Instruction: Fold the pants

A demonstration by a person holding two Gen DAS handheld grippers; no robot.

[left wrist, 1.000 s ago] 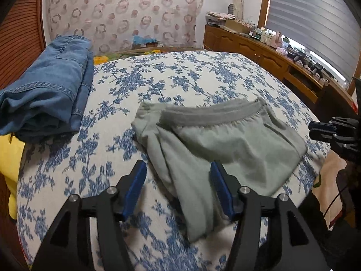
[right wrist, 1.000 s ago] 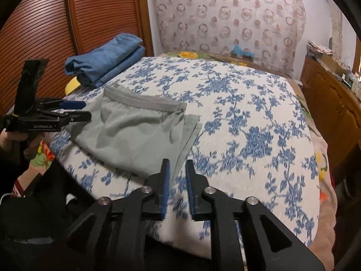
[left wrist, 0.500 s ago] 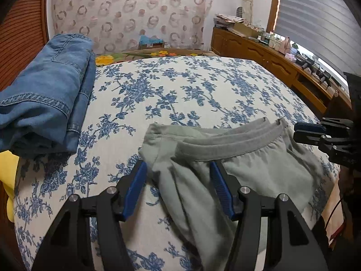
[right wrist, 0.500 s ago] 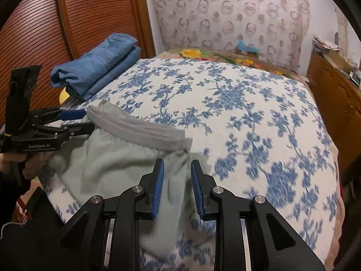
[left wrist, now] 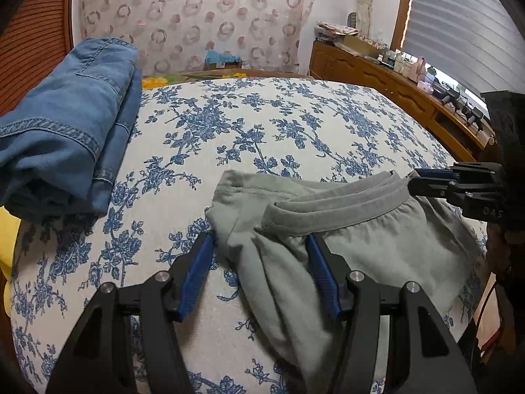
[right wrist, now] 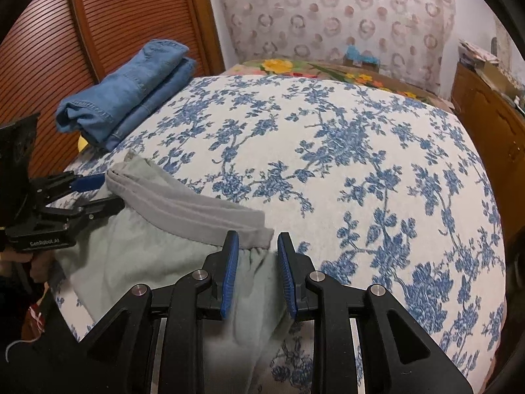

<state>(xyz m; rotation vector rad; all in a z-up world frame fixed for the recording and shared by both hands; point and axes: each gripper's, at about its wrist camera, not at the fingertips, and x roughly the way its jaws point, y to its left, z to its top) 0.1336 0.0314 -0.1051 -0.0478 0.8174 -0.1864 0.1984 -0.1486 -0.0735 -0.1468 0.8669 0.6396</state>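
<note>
Left wrist view: grey pants (left wrist: 377, 243), waistband (left wrist: 334, 211) crosswise, far side

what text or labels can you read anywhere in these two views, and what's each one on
"GenRobot.AI": white print on the black body of the left gripper, seen from the right wrist view.
"DAS": a partial marking on the body of the right gripper, cut off at the frame edge in the left wrist view.
Boxes and bottles on the wooden sideboard: labels too small to read.
Gray pants, folded jeans: no readable text.
</note>
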